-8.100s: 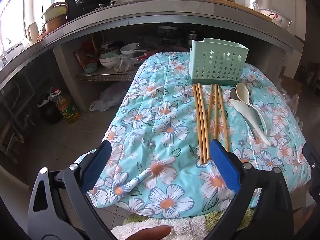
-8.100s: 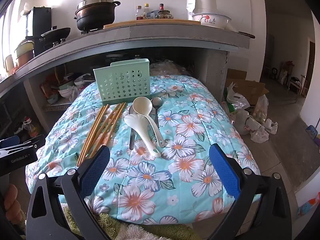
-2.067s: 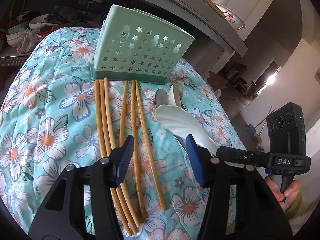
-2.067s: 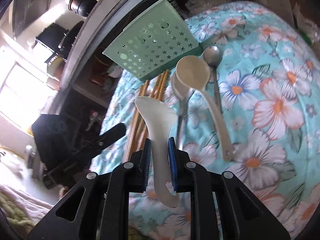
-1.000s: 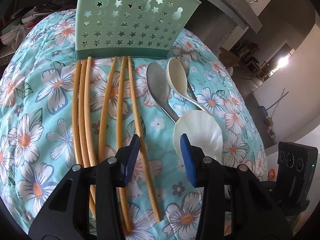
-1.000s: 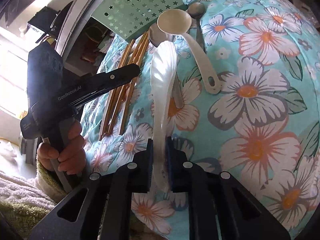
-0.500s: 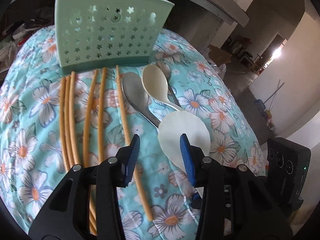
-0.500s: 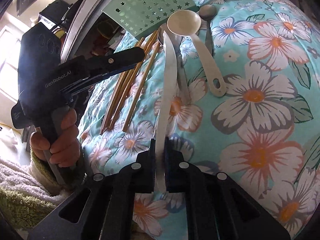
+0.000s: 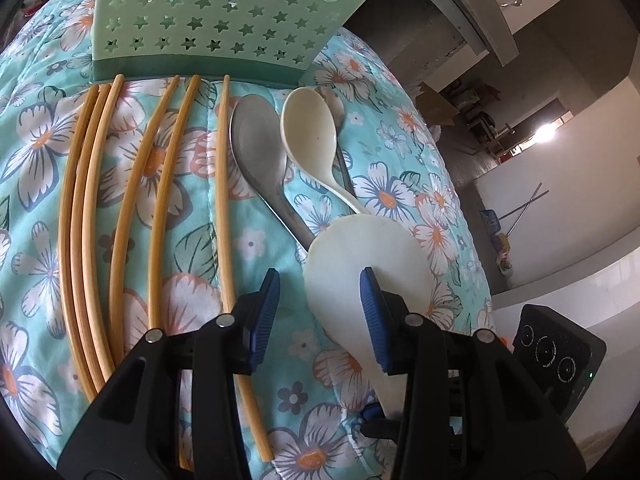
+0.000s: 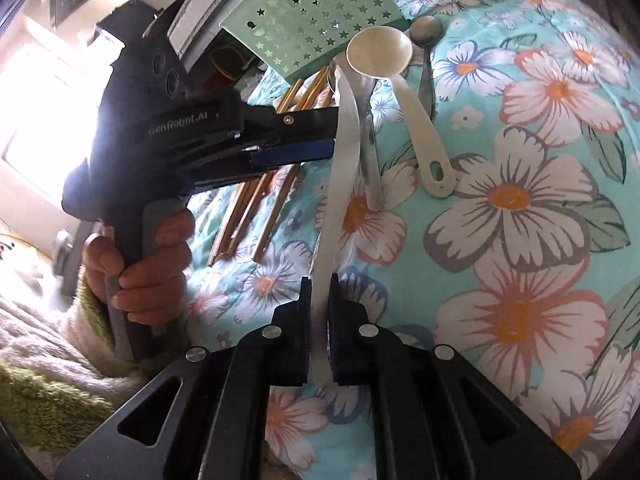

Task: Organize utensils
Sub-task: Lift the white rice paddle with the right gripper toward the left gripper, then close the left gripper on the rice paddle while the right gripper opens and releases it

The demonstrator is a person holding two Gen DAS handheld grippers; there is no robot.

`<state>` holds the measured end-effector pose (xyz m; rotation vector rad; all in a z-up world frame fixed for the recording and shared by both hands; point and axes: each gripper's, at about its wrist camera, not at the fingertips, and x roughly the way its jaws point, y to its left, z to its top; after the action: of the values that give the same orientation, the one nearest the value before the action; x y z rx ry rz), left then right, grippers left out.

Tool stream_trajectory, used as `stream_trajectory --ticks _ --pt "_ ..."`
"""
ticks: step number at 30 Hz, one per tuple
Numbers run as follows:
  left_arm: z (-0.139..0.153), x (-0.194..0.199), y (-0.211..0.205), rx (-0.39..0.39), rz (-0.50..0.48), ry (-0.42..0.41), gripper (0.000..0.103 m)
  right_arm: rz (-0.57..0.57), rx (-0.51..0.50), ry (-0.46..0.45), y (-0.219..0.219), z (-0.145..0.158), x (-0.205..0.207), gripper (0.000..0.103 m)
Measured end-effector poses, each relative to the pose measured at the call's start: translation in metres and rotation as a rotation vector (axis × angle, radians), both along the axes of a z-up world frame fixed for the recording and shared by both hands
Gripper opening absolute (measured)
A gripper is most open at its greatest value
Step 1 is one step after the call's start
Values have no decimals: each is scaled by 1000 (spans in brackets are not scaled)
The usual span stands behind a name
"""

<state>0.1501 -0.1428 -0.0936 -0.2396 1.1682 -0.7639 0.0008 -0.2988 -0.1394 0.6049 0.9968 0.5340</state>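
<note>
Our right gripper (image 10: 319,312) clamps the handle of a flat white plastic rice paddle (image 9: 368,260), lifted above the flower-print quilted cloth (image 9: 400,184). Our left gripper (image 9: 320,312) hovers half-open, its blue pads (image 9: 370,300) straddling the blade without touching. Six bamboo chopsticks (image 9: 156,184) lie before the mint-green star-pierced caddy (image 9: 224,12).

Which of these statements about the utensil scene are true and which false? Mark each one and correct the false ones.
1. The right tool is shut on the white rice paddle. True.
2. The left tool grips a chopstick. False: its jaws are open and hold nothing.
3. The chopsticks stand inside the green holder. False: they lie on the floral cloth in front of it.
4. A cream spoon lies beside a metal spoon. True.
</note>
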Motion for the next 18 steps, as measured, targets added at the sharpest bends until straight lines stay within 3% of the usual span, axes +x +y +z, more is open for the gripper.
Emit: stream_trajectory --ticks 4,10,15,18 --pt "0 -1 5 -40 -1 21 44 13 164 11 -13 -5 -2 8" --pt "3 2 18 -192 6 92 46 34 343 -11 -23 -5 -6 8" --pt "10 3 28 -298 11 115 46 69 387 -12 -18 -5 -7 8" --pt "15 1 31 -301 21 92 43 86 394 5 -11 -6 -8 8"
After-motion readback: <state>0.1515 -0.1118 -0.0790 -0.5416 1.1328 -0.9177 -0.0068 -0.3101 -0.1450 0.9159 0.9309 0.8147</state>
